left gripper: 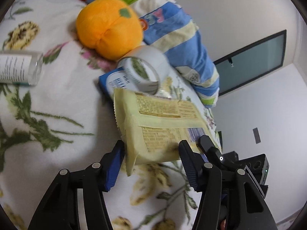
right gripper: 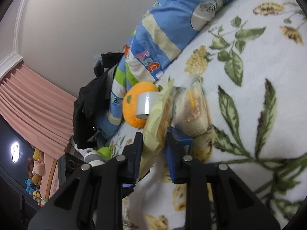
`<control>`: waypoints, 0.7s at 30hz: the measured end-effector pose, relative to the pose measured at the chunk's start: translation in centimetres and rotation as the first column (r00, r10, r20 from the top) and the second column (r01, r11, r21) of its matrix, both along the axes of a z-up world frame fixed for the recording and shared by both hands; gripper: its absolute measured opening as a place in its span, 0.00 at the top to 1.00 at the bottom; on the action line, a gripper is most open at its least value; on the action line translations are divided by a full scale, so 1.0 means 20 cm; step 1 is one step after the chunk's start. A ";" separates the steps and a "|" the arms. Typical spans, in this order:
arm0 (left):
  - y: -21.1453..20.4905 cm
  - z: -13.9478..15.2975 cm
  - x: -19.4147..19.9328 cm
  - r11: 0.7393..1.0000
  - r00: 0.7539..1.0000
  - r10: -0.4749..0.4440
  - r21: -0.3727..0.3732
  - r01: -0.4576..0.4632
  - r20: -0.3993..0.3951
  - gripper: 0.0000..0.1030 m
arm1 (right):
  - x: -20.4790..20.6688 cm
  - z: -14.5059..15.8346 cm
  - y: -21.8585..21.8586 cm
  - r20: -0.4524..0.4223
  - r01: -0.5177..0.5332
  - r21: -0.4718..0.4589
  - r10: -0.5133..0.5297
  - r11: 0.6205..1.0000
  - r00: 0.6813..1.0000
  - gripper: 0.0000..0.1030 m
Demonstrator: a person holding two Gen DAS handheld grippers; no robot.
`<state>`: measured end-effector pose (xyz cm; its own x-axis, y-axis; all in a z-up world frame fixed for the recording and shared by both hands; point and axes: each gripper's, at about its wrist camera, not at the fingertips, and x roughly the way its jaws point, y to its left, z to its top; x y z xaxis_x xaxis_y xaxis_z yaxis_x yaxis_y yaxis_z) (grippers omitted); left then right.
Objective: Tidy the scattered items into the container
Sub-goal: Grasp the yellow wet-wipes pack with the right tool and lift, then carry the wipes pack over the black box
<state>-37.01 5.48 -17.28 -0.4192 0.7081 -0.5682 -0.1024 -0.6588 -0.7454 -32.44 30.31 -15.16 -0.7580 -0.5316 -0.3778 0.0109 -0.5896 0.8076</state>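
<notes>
Where the right tongs [right gripper: 154, 134] close, clamped hard on one edge of the pale yellow, printed plastic packet [left gripper: 159, 118]. Packet raised off the white fleece blanket with green leaves and yellow flowers [left gripper: 57, 105], tilted, its near end lying between the fingers of the left tongs [left gripper: 151, 143]. Left tongs partly apart around that near end: one finger just beside the packet's crimped side, the other across its printed face. Cannot tell whether those pads press on it.

Just past the packet's far end, ahead of the left tongs: a white roll of tape [left gripper: 145, 71] standing on its rim, leaning on a flat blue box with a white label [left gripper: 104, 80]. Farther ahead and a little left, touching the roll: a round orange plush fruit with a green patch [left gripper: 107, 28]. Well off to the left of the left tongs: a clear bottle with a white printed label [left gripper: 19, 68], lying on its side. Ahead and to the right, behind the plush fruit: a rolled quilt striped blue, cream and green [left gripper: 182, 38].

Seen along the right tongs, just right of the fingertips and ahead: a sandwich in clear wrap [right gripper: 193, 111], resting on the blanket beside the packet.
</notes>
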 end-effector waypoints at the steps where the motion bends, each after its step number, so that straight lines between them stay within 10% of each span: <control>1: 0.00 0.03 0.01 1.000 1.000 -0.004 -0.001 0.004 -0.006 0.43 | 0.01 0.03 0.00 -0.005 0.002 0.001 -0.002 1.000 1.000 0.76; 21: 0.10 0.80 0.44 0.999 0.978 -0.036 -0.020 0.033 -0.205 0.43 | 0.53 0.74 0.08 -0.205 0.026 0.043 -0.016 0.999 0.979 0.76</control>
